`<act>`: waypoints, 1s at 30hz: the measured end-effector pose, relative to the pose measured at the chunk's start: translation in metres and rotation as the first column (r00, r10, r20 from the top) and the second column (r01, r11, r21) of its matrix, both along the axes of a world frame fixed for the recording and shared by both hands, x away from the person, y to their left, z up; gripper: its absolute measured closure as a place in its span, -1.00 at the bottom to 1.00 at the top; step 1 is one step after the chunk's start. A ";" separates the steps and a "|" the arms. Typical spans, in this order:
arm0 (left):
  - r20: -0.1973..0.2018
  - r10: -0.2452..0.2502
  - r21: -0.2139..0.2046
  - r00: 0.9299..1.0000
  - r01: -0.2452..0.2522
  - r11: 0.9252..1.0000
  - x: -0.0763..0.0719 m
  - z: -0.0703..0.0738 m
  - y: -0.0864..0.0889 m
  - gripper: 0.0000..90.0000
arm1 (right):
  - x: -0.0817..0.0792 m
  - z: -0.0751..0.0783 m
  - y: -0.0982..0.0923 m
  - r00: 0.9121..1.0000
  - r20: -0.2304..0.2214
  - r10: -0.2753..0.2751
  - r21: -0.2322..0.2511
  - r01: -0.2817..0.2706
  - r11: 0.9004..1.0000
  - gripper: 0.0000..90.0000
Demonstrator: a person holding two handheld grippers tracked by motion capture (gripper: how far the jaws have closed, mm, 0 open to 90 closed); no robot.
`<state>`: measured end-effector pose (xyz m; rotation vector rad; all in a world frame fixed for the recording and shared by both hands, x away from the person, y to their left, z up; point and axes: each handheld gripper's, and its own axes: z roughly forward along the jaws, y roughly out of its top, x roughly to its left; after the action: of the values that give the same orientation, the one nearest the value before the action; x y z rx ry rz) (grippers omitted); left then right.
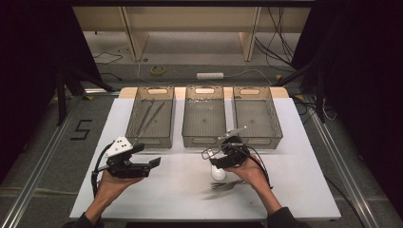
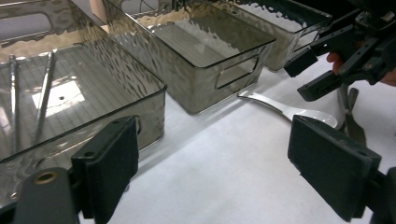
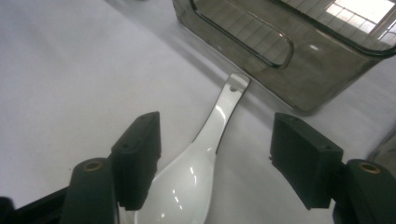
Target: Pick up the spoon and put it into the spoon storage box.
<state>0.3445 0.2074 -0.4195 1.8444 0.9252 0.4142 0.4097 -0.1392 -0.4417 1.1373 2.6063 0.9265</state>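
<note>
In the right gripper view, the right hand-held gripper (image 3: pixel 215 158) fills the bottom of the frame with its jaws standing apart. A white spoon (image 3: pixel 196 172) lies on the white counter (image 3: pixel 70 70) between them, untouched by either pad; its bowl sits at the bottom centre and its handle runs up toward the centre of the frame, ending just short of a smoky clear bin (image 3: pixel 299 60) at the upper right.

In the high view, the same hand-held gripper (image 1: pixel 223 154) sits right of centre over the spoon (image 1: pixel 218 172), held in the person's right hand (image 1: pixel 249 171). A dark metal utensil (image 1: pixel 223 186), blurred, lies on the counter just below the spoon.

At the lower left of the high view, the left hand-held gripper (image 1: pixel 154 163) hovers over bare counter, its jaws apart with nothing between them; the left gripper view shows the same wide gap (image 2: pixel 212 163).

Farther up the high view, three bins stand in a row: the left bin (image 1: pixel 135 128) holds thin metal tongs (image 1: pixel 148 116), then the middle bin (image 1: pixel 187 135) and the right bin (image 1: pixel 275 128).
</note>
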 end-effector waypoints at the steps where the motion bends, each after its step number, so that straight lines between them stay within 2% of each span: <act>1: -0.001 0.000 0.003 1.000 0.000 1.000 -0.001 0.000 0.000 -0.64 | 0.001 -0.001 0.001 1.000 -0.004 0.001 -0.004 -0.001 1.000 -0.15; 13: 0.017 -0.009 -0.004 1.000 0.009 1.000 -0.006 -0.001 -0.001 -0.64 | 0.011 -0.011 0.011 0.999 -0.049 0.008 -0.066 -0.011 0.998 0.06; 20: 0.023 -0.012 -0.023 1.000 0.013 1.000 -0.006 0.000 0.000 -0.64 | 0.016 -0.018 0.014 0.997 -0.079 0.007 -0.077 -0.014 0.997 0.17; 30: 0.027 -0.013 -0.021 1.000 0.013 1.000 -0.006 0.000 0.000 -0.64 | 0.021 -0.025 0.017 0.994 -0.111 0.025 -0.081 -0.034 0.996 0.33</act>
<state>0.3384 0.2073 -0.4193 1.8208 0.8954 0.4193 0.4306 -0.1220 -0.4663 1.1630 2.7273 0.7737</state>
